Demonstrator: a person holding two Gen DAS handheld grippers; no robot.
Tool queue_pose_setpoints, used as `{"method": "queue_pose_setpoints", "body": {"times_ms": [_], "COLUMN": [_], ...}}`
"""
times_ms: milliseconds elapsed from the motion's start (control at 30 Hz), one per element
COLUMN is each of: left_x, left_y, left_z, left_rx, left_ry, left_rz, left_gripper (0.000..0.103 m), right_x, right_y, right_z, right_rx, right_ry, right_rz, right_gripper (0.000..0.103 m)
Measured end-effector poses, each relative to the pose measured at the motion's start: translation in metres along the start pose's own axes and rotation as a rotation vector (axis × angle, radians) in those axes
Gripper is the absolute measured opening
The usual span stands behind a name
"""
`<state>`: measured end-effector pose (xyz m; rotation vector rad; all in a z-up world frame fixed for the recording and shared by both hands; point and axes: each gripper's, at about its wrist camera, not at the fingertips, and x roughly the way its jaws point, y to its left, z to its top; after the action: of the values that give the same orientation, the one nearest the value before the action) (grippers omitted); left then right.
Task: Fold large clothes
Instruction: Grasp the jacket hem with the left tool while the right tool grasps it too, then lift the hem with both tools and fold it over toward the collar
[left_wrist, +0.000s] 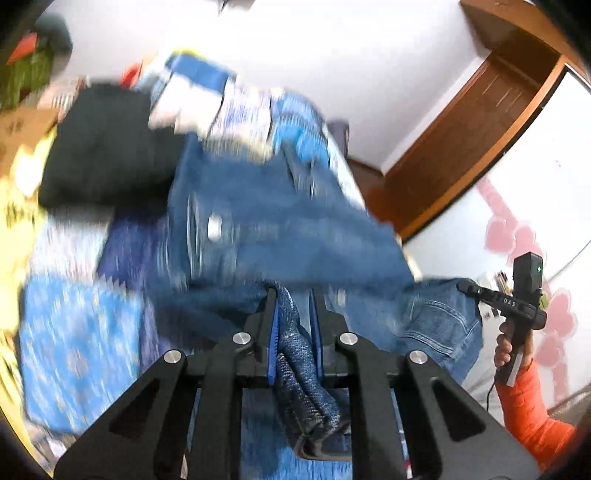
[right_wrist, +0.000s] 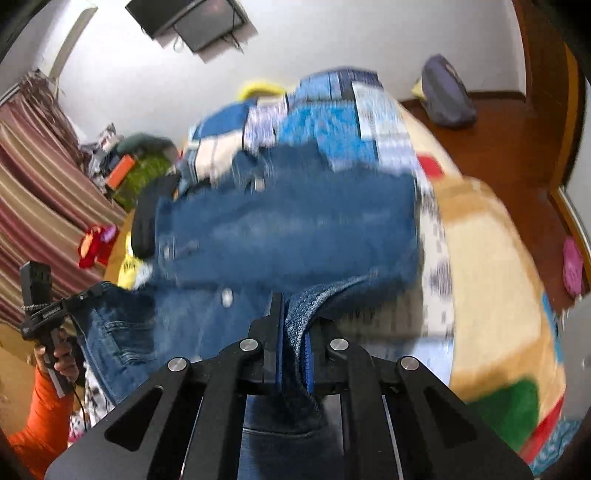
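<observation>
A pair of blue jeans (left_wrist: 266, 229) hangs stretched between my two grippers above a bed, blurred by motion. My left gripper (left_wrist: 293, 295) is shut on a bunched edge of the jeans. My right gripper (right_wrist: 291, 299) is shut on another folded denim edge; the jeans (right_wrist: 288, 221) spread out ahead of it. The right gripper also shows at the right of the left wrist view (left_wrist: 461, 286), and the left gripper at the left of the right wrist view (right_wrist: 101, 288), each clamped on denim near a back pocket.
The bed carries a blue patterned quilt (left_wrist: 74, 350), a black garment (left_wrist: 107, 147) and a tan blanket (right_wrist: 491, 295). A wooden door (left_wrist: 480, 122) stands at the right. Striped curtains (right_wrist: 37, 184) and a wall television (right_wrist: 192, 18) are behind.
</observation>
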<state>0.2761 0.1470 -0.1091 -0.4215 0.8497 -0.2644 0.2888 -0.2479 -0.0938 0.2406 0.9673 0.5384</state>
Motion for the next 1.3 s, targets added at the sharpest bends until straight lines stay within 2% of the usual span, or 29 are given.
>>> {"method": "queue_pose_setpoints", "body": {"times_ms": [167, 333, 467, 567, 700, 767, 833, 900, 933, 1067, 1167, 1300], "left_x": [0.011, 0.048, 0.087, 0.123, 0.146, 0.149, 0.149, 0.145, 0.139, 0.114, 0.092, 0.079], "left_y": [0.006, 0.042, 0.073, 0.089, 0.092, 0.086, 0.079, 0.072, 0.069, 0.059, 0.048, 0.029], "left_z": [0.059, 0.109, 0.12, 0.115, 0.104, 0.101, 0.099, 0.096, 0.094, 0.09, 0.083, 0.068], "left_rx": [0.003, -0.055, -0.076, -0.066, 0.023, 0.091, 0.145, 0.188, 0.202, 0.204, 0.211, 0.24], "left_ry": [-0.086, -0.114, -0.076, -0.03, -0.018, -0.023, -0.004, 0.014, 0.011, -0.004, -0.021, -0.001], "left_rz": [0.073, 0.195, 0.27, 0.34, 0.398, 0.426, 0.459, 0.504, 0.51, 0.487, 0.468, 0.428], "left_gripper": [0.014, 0.014, 0.014, 0.015, 0.016, 0.021, 0.028, 0.052, 0.055, 0.057, 0.057, 0.059], "right_x": [0.016, 0.053, 0.094, 0.127, 0.16, 0.166, 0.159, 0.151, 0.145, 0.112, 0.082, 0.058], "right_y": [-0.009, -0.034, -0.067, -0.084, -0.099, -0.104, -0.107, -0.109, -0.108, -0.1, -0.094, -0.075], "right_z": [0.055, 0.104, 0.122, 0.119, 0.105, 0.099, 0.098, 0.099, 0.099, 0.098, 0.092, 0.079], "right_rx": [-0.007, 0.038, 0.092, 0.123, 0.115, 0.122, 0.143, 0.17, 0.175, 0.127, 0.126, 0.101], "right_ry": [-0.048, -0.049, -0.01, 0.055, 0.134, 0.159, 0.165, 0.188, 0.196, 0.151, 0.097, 0.068], "right_rz": [-0.037, -0.079, -0.082, -0.096, -0.122, -0.121, -0.107, -0.108, -0.114, -0.22, -0.214, -0.151], "right_gripper": [0.007, 0.007, 0.007, 0.007, 0.007, 0.009, 0.011, 0.017, 0.019, 0.046, 0.047, 0.047]}}
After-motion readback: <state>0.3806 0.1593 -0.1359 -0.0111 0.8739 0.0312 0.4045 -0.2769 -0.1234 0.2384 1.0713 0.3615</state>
